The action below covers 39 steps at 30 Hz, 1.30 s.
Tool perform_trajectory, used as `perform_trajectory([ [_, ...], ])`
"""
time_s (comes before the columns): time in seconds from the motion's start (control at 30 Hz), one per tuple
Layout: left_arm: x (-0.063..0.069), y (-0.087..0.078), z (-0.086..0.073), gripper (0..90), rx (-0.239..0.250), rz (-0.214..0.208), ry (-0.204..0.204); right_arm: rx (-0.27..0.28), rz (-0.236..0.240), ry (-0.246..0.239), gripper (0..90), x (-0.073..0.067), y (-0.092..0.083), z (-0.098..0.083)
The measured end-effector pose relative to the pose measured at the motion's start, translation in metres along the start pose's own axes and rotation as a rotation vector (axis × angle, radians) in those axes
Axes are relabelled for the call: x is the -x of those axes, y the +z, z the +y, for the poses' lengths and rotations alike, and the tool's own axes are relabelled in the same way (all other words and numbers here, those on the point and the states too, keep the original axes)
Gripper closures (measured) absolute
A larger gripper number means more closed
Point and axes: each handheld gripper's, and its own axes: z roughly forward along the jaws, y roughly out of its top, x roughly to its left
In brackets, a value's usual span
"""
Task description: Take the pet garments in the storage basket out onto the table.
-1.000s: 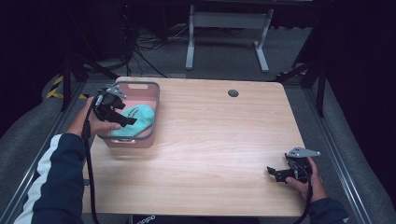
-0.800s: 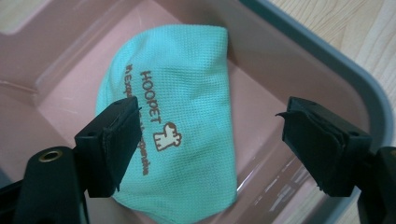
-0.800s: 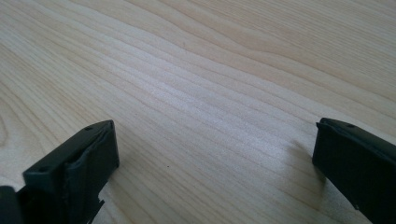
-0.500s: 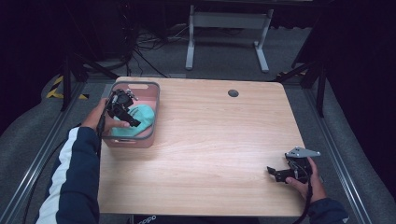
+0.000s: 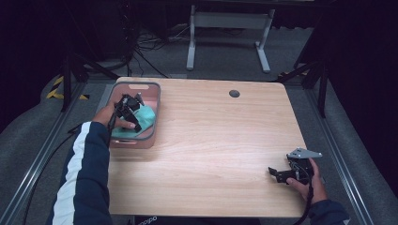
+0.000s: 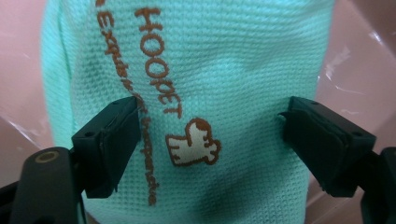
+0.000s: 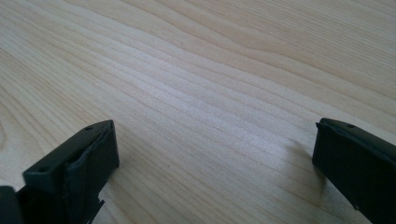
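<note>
A mint-green knit cloth (image 5: 146, 118) with brown lettering lies in a pink plastic bin (image 5: 154, 107) at the table's left. My left gripper (image 5: 133, 112) reaches down into the bin, right over the cloth. In the left gripper view the cloth (image 6: 196, 70) sits close between the two jaws, and the left gripper (image 6: 210, 140) stands open with a jaw at each side of it. My right gripper (image 5: 280, 174) rests low over the bare wood near the table's front right corner. The right gripper (image 7: 215, 154) is open with nothing between its jaws.
The wooden table (image 5: 220, 140) has a dark round cable hole (image 5: 234, 93) near its far edge. A white metal stand (image 5: 225, 28) and cables lie on the floor beyond the table. Dark rails run along both sides.
The left hand has pushed forward and down into the bin, bringing its gripper onto the cloth. The right gripper has stayed in place.
</note>
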Motion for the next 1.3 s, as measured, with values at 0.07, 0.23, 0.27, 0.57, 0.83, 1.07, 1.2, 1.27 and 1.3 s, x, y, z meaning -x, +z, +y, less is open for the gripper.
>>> perform_trajectory([
  [0.07, -0.002, 0.003, -0.001, 19.2, 0.001, -0.020, -0.026, 0.000, 0.000, 0.000, 0.8, 0.000, 0.000, 0.000],
  [0.23, -0.001, 0.001, 0.000, 27.0, -0.018, -0.029, -0.062, 0.000, 0.001, 0.000, 0.7, 0.000, 0.000, 0.000],
  [0.27, 0.000, 0.000, 0.000, 30.7, -0.016, -0.027, -0.052, 0.000, 0.000, 0.000, 0.7, 0.000, 0.000, 0.000],
  [0.57, 0.003, -0.005, -0.007, 71.9, 0.029, 0.008, -0.053, 0.001, 0.004, -0.001, 0.7, 0.000, 0.001, 0.001],
  [0.83, 0.011, -0.012, -0.010, 77.6, 0.054, 0.067, -0.053, 0.002, 0.003, -0.002, 0.8, 0.000, 0.001, 0.001],
  [1.07, 0.017, -0.032, -0.017, 78.0, 0.150, 0.088, -0.066, 0.002, 0.003, 0.000, 0.8, 0.000, 0.001, 0.001],
  [1.2, 0.018, -0.046, -0.025, 78.1, 0.225, 0.105, -0.079, 0.002, 0.002, -0.001, 0.8, 0.000, 0.001, 0.001],
  [1.27, 0.018, -0.052, -0.029, 78.1, 0.261, 0.105, -0.087, 0.002, 0.003, -0.001, 0.7, 0.000, 0.001, 0.001],
  [1.3, 0.018, -0.052, -0.029, 78.1, 0.261, 0.105, -0.087, 0.002, 0.003, -0.001, 0.7, 0.000, 0.001, 0.001],
])
